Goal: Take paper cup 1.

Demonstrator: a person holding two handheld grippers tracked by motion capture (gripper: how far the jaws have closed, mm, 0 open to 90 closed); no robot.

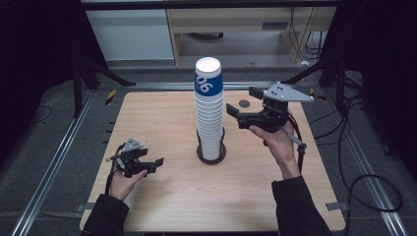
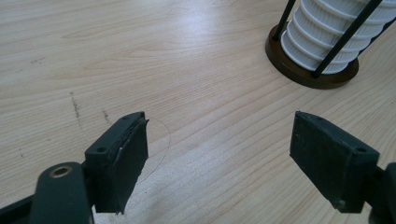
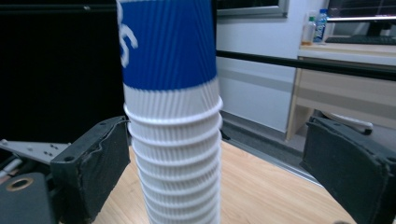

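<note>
From the high view, the tall stack of cups [image 1: 209, 110] stands upright in its holder mid-worktop [image 1: 167, 196], just left of the raised right hand-held gripper [image 1: 236, 110]; the left hand-held gripper [image 1: 156, 164] rests farther off. Left gripper view: jaws apart, empty, above bare wood. Right gripper view: jaws apart, flanking the stack [image 3: 175, 140] without touching it; a desk [image 3: 345, 84] stands behind.
</note>
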